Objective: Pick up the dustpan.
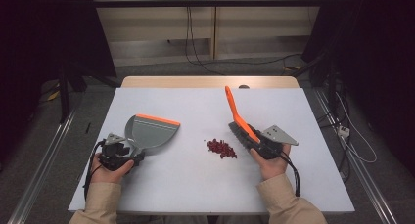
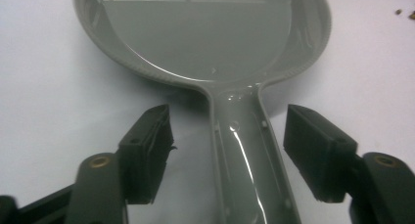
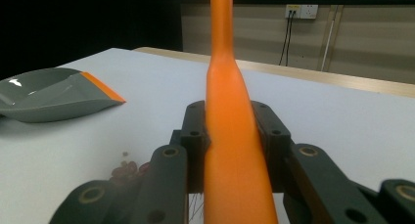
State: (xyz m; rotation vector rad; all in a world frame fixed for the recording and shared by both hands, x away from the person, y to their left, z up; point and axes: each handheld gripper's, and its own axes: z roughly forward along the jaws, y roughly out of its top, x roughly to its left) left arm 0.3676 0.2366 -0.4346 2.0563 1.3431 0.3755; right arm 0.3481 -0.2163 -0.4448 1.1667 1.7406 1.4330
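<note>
Two hand-held grippers ready a dustpan and brush beside spilled red bits on a white worktop (image 1: 186, 185).

The left gripper (image 2: 227, 150) is half open, straddling but not pressing the grey plastic dustpan's (image 1: 149, 131) handle, which runs straight along its jaws. The right gripper (image 3: 235, 136) clamps the orange-handled brush (image 1: 240, 123). The dark red crumbs (image 1: 221, 148) lie between them, nearer the brush.

Grey dustpan (image 1: 149, 132) flat; orange brush (image 1: 240, 119) tilted beside red crumbs (image 1: 221, 148).
</note>
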